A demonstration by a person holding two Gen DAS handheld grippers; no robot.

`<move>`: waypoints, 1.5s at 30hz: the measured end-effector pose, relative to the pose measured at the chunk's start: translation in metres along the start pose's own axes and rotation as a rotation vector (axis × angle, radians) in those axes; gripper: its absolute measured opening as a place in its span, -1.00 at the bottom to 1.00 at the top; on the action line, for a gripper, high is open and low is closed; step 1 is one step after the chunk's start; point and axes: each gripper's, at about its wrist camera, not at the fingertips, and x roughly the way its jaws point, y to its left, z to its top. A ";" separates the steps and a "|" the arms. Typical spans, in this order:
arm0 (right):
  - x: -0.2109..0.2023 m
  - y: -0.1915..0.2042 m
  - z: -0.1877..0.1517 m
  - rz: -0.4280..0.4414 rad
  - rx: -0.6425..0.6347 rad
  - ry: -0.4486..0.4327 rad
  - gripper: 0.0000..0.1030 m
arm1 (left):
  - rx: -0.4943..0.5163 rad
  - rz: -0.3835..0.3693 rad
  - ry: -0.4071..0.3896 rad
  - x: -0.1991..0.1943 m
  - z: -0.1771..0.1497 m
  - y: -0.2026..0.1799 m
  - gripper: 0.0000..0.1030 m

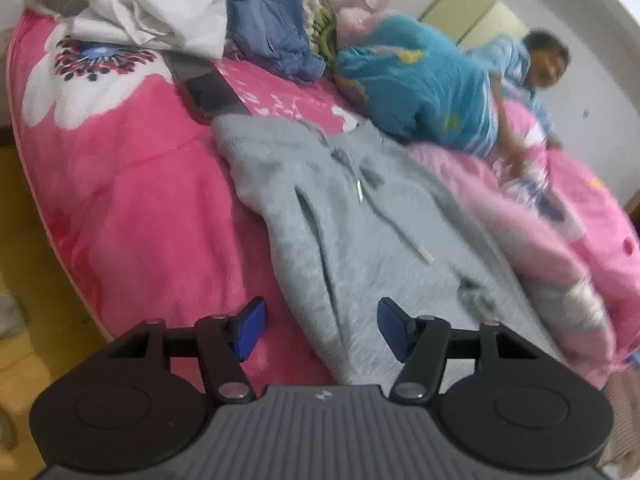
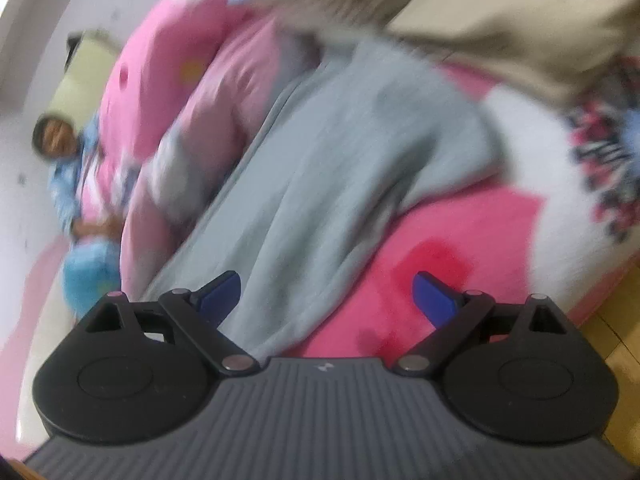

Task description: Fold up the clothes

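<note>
Left tongs (image 1: 320, 330) wide, empty, low over the hem end of the grey hoodie (image 1: 352, 216). Hoodie flat on the pink bed (image 1: 132, 200), long axis from 6 toward 11 o'clock. Right tongs (image 2: 326, 300) wide, empty too, hoodie running off toward 1 o'clock. Left nearer the cloth, probably. Further back, at 11 o'clock, a pile (image 1: 168, 20) of unfolded clothes.

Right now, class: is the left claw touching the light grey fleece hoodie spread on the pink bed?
Cannot tell. In the left wrist view the left claw stands open over the hoodie, but no gap or contact shows plainly.
</note>
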 end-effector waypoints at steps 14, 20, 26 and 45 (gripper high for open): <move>0.002 -0.068 0.026 -0.087 0.113 -0.143 0.41 | 0.095 0.164 -0.016 0.009 -0.007 -0.022 -0.07; 0.001 -0.065 0.033 -0.142 0.006 -0.200 0.36 | 0.113 0.206 -0.018 0.012 -0.007 -0.030 -0.06; 0.009 -0.064 0.043 -0.107 -0.077 -0.210 -0.86 | 0.118 0.233 -0.020 0.014 -0.007 -0.035 -0.05; -0.091 -0.104 0.027 -0.014 0.014 -0.325 -0.90 | 0.118 0.251 -0.013 0.014 0.000 -0.044 -0.73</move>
